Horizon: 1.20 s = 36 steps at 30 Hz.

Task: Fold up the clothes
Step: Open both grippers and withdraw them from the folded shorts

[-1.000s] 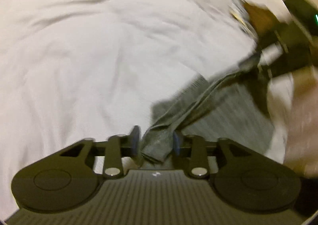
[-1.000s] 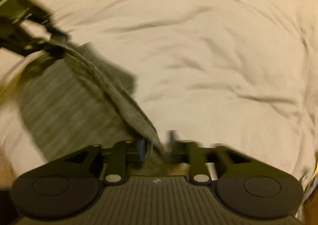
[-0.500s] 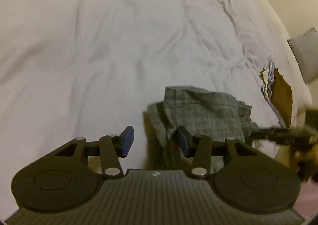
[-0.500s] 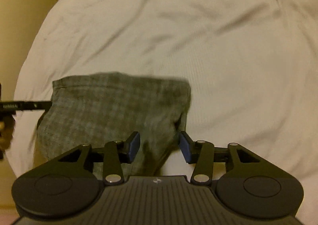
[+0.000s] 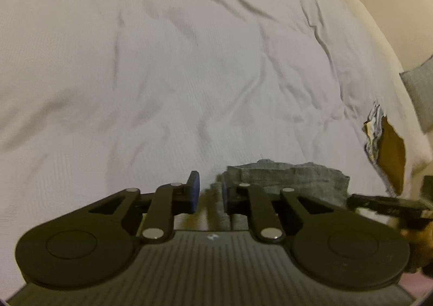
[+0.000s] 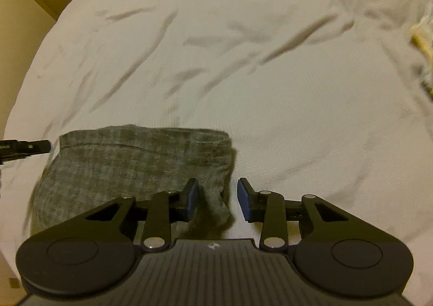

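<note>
only leftward, brown item [image 5: 392, 154], grey garment [image 6: 135, 165]

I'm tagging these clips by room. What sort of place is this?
Most likely a bedroom: a wide bed under a rumpled white cover, a folded grey checked garment lying on it, and a grey pillow at the bed's edge.

Both cameras sit low and close over the bed [image 5: 189, 62], each looking forward along its own fingers. The left view faces the cloth [image 5: 292, 179] from its left end, the right view [image 6: 135, 160] from its right, seemingly angled toward each other; they share the cloth.
</note>
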Available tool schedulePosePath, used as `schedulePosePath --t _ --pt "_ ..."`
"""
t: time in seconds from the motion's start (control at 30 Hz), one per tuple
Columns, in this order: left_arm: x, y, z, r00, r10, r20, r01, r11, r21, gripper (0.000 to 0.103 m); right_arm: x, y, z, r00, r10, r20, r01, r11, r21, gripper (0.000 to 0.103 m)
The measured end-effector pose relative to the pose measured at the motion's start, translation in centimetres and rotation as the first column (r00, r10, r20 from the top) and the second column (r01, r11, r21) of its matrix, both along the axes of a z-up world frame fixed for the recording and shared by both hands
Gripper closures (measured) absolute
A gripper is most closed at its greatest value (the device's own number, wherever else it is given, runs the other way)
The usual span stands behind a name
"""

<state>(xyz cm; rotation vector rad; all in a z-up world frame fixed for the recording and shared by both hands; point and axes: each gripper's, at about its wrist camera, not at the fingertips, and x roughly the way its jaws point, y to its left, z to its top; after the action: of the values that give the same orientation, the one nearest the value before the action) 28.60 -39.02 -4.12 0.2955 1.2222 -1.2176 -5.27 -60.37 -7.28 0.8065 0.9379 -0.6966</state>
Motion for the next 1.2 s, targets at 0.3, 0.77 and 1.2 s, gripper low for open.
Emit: schedulePosePath --t 0.3,0.77,1.2 --pt "-8.9 2.5 1.9 0.923 -0.337 0.186 0.349 0.937 -0.036 0.086 1.2 3.3 0.5 0.994 0.099 0.055 -0.096 0.994 -0.044 0.066" --pt "-10.6 6.4 -3.0 0.964 -0.150 0.219 0.175 0.979 -0.101 0.075 1.5 3.4 -4.1 0.927 0.374 0.019 -0.371 0.923 -0.101 0.078" --pt "-13.5 8.6 -6.3 0.928 0.043 0.370 0.066 0.959 -0.277 0.073 -1.0 4.0 -4.6 0.829 0.555 0.068 -0.510 0.800 -0.315 0.083"
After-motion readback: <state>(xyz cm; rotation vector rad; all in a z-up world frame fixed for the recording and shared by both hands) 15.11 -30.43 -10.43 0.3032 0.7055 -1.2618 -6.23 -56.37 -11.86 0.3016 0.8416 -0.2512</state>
